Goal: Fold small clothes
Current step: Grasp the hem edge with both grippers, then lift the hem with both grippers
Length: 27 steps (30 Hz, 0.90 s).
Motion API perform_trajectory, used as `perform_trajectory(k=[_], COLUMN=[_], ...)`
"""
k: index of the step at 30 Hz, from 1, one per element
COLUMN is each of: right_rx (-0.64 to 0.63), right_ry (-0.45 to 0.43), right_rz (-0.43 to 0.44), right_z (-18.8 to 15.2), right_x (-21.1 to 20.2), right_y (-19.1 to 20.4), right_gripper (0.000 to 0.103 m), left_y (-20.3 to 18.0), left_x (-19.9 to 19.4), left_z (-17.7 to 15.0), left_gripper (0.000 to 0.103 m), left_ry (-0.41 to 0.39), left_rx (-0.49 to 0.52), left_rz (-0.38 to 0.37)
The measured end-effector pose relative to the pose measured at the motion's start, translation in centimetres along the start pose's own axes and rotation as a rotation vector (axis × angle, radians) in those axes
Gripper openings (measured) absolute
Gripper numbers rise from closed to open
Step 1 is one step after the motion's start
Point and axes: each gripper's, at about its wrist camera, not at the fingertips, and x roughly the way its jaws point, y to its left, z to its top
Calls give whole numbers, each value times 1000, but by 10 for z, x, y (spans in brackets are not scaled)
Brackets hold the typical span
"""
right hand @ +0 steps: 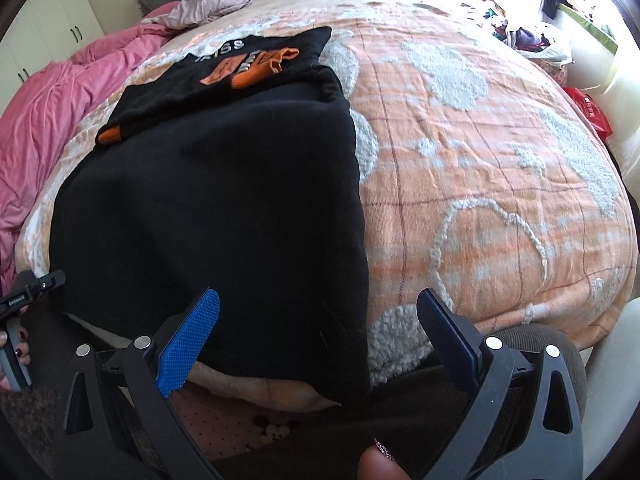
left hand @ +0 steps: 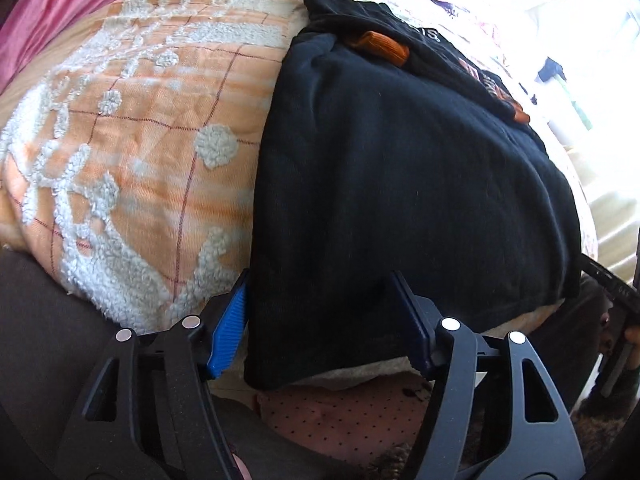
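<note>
A black sweater (left hand: pixel 400 184) with orange cuffs (left hand: pixel 380 50) and white lettering lies flat on the bed, sleeves folded over its far part. My left gripper (left hand: pixel 320 320) stands open astride the sweater's near left corner, with its blue pads (left hand: pixel 228 328) on either side of the hem. In the right wrist view the same sweater (right hand: pixel 224 200) fills the left half. My right gripper (right hand: pixel 320 336) is open around the near right corner, and its left pad (right hand: pixel 192 344) lies against the hem. The pads do not squeeze the cloth in either view.
A peach blanket (right hand: pixel 480 160) with white fleecy patches covers the bed. A pink duvet (right hand: pixel 60 92) lies bunched at the left. Piled clothes (right hand: pixel 520 20) and a red bag (right hand: pixel 592 112) sit at the far right. A hand with dark nails (right hand: pixel 16 352) shows at the left edge.
</note>
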Motion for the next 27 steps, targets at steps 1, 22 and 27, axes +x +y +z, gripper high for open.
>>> perform_trajectory(k=[1, 22, 27], right_rx=[-6, -55, -14], right_ry=[7, -67, -155], right_rz=[4, 204, 279], right_z=[-2, -6, 0], right_x=[0, -14, -33], right_y=[-1, -7, -12], right_gripper=[98, 10, 10], left_y=[1, 14, 19], left_x=[0, -2, -4], left_z=[-1, -10, -9], left_gripper=[59, 54, 41], left_ry=[1, 30, 35], left_rx=[-4, -42, -66], left_rz=[-2, -18, -22])
